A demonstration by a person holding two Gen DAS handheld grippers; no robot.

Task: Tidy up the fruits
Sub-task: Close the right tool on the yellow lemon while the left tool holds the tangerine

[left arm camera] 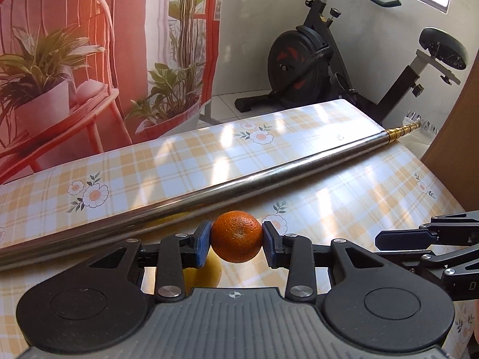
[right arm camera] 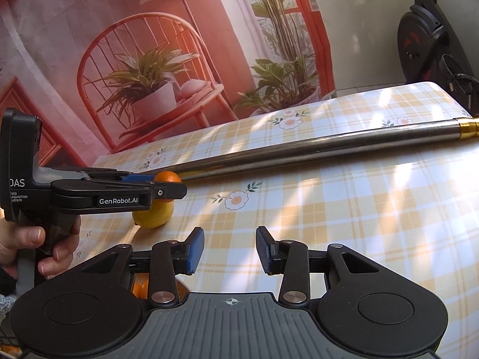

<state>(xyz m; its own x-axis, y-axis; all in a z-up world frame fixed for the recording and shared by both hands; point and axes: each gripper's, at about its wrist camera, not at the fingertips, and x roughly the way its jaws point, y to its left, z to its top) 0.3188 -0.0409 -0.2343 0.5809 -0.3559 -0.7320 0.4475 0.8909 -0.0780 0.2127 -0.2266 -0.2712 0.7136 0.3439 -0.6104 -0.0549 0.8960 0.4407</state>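
- My left gripper [left arm camera: 236, 240] clasps the orange [left arm camera: 236, 236] at its widest girth, just above the desk [left arm camera: 344, 209].
- My right gripper [right arm camera: 230, 249] stands unclenched, empty.
- Orange: firm, light, rollable; pebbled rind should resist slipping.

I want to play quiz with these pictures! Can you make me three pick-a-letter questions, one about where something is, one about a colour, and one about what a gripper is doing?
1. Where is the lemon?
A. on the checked tablecloth
B. on the exercise bike
C. on top of the metal pole

2. What colour are the gripper pads?
A. red
B. blue
C. green

3. What is the left gripper doing?
A. hanging empty
B. gripping the pole
C. squeezing the orange

Answers:
1 A: it sits on the cloth below the raised orange.
2 B: both pairs look blue.
3 C: the pads press on both its sides.
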